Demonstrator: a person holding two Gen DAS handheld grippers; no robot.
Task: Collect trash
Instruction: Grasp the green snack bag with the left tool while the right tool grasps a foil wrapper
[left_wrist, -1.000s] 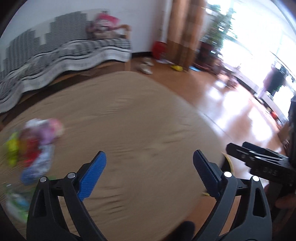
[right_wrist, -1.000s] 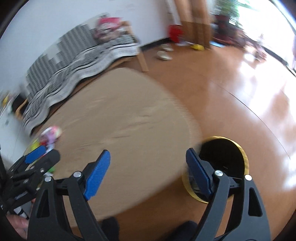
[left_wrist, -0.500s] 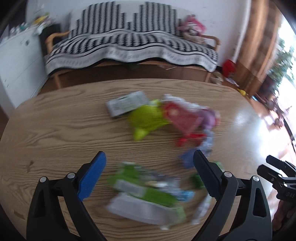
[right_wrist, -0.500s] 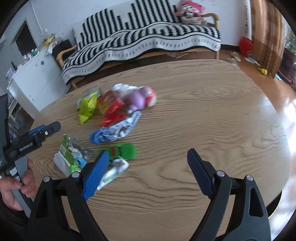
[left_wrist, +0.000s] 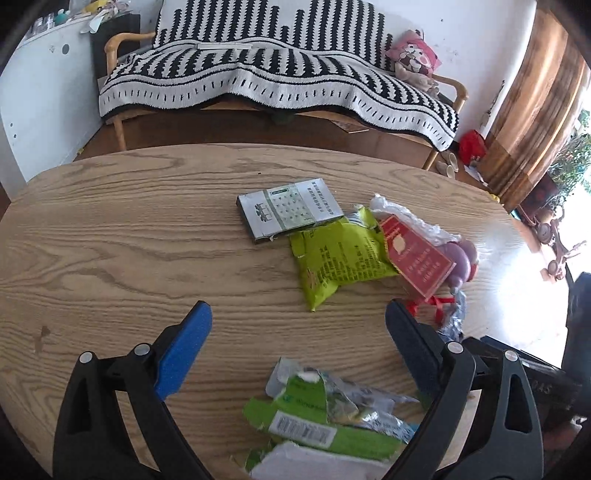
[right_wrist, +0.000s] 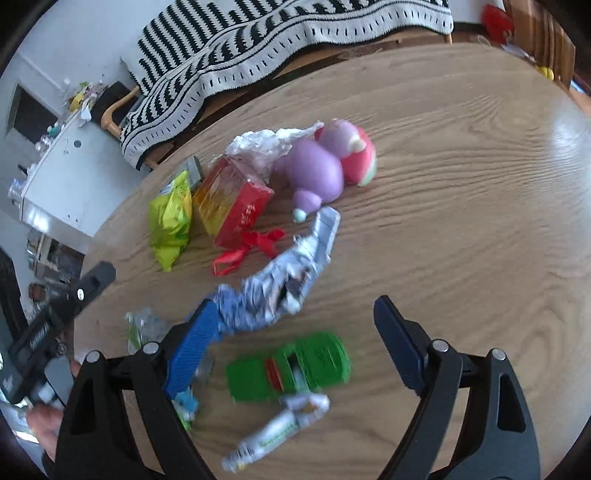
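Trash lies on a round wooden table (left_wrist: 110, 229). In the left wrist view: a grey flat box (left_wrist: 290, 208), a yellow-green snack bag (left_wrist: 338, 258), a red box (left_wrist: 417, 256) and torn green packaging (left_wrist: 314, 417) near my open, empty left gripper (left_wrist: 299, 332). In the right wrist view my open, empty right gripper (right_wrist: 295, 325) hovers over a green wrapper (right_wrist: 291, 365), a crumpled blue-silver wrapper (right_wrist: 284, 284) and a white tube wrapper (right_wrist: 277, 428). The red box (right_wrist: 231, 201), the snack bag (right_wrist: 170, 221) and a purple and pink toy (right_wrist: 328, 166) lie beyond.
A sofa with a black and white striped throw (left_wrist: 273, 74) stands behind the table. A white cabinet (left_wrist: 40, 88) is at the far left. The wooden floor (left_wrist: 524, 236) lies to the right. The left gripper also shows in the right wrist view (right_wrist: 55, 317).
Both grippers have swung left from the floor side and the bare table onto the trash pile, then moved lower and closer to it. Both stay open.
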